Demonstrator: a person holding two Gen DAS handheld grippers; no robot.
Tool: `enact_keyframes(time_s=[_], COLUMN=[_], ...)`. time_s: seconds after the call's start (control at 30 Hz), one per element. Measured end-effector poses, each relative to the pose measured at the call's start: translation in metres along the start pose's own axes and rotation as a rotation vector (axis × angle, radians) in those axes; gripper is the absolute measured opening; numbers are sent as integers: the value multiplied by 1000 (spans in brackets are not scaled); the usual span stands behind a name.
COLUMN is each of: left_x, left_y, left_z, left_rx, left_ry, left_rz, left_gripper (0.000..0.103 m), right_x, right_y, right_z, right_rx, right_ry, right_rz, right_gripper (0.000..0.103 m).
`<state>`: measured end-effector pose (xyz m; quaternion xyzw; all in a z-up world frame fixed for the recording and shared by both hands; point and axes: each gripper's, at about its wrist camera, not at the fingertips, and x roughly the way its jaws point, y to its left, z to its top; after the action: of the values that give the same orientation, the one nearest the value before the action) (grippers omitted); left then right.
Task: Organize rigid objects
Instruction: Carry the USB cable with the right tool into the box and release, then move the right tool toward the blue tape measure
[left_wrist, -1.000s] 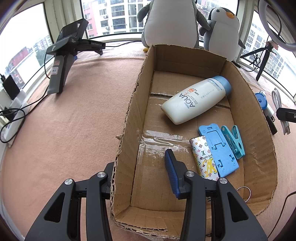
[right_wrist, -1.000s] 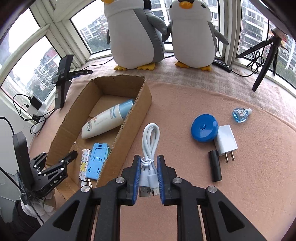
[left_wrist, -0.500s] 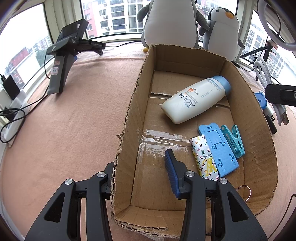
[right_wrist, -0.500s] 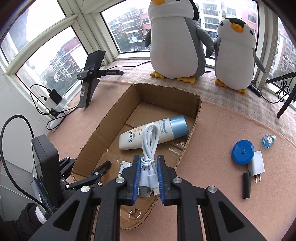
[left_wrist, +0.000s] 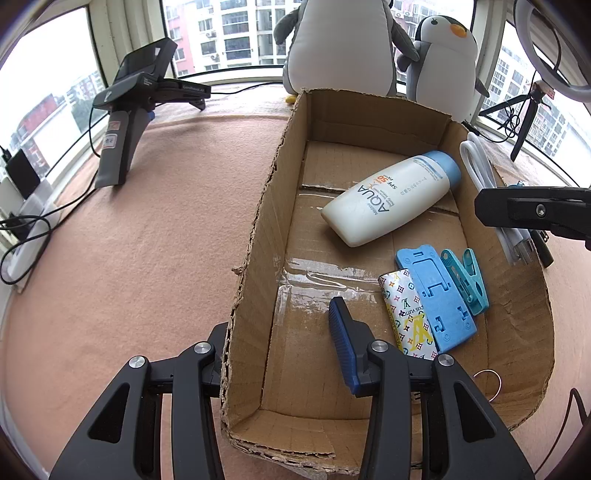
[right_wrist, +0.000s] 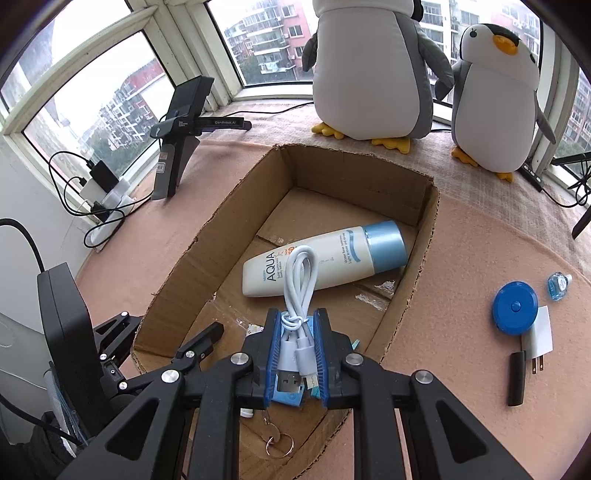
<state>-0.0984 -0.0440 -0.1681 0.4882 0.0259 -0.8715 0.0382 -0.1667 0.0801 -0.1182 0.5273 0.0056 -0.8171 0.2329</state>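
Cardboard box (right_wrist: 207, 258), corrugated, ragged rim, left gripper (left_wrist: 280, 354) spread wide astride its left wall (steadying it, I judge). Lotion bottle (right_wrist: 321, 258) smooth plastic, lying inside. Right gripper (right_wrist: 297, 354) clamped on white cable (right_wrist: 299, 295), glossy, coiled, tied, hanging over box floor. Lower near bare floor, then release; floppy loop may snag on pads.
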Motion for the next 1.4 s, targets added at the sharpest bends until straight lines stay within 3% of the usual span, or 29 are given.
enact_keyframes(time_s=[0.17,0.23,0.27,0.3,0.9,1.4], left_x=[0,0,0,0,-1,-2], left_y=[0,0,0,0,0,-1], left_z=[0,0,0,0,-1,-1], left_rx=[0,-1,0,0,1,2], left_ry=[0,0,0,0,-1,-2], left_rz=[-1,0,0,0,1,2], left_gripper=[42,42,42,42,42,42], right_x=[2,1,-1,-3,-17,-43], right_y=[4,5,4,3,-20,-103], right_z=[1,2,2,2,1,1], right_rx=[-19,-20,-14,-7,32,163], right_ry=[-10,-20,-34,-51,-76,-105], right_rz=[-1,-7,-6,-12,-38,-86], right_gripper=[20,44,62,68,68,69])
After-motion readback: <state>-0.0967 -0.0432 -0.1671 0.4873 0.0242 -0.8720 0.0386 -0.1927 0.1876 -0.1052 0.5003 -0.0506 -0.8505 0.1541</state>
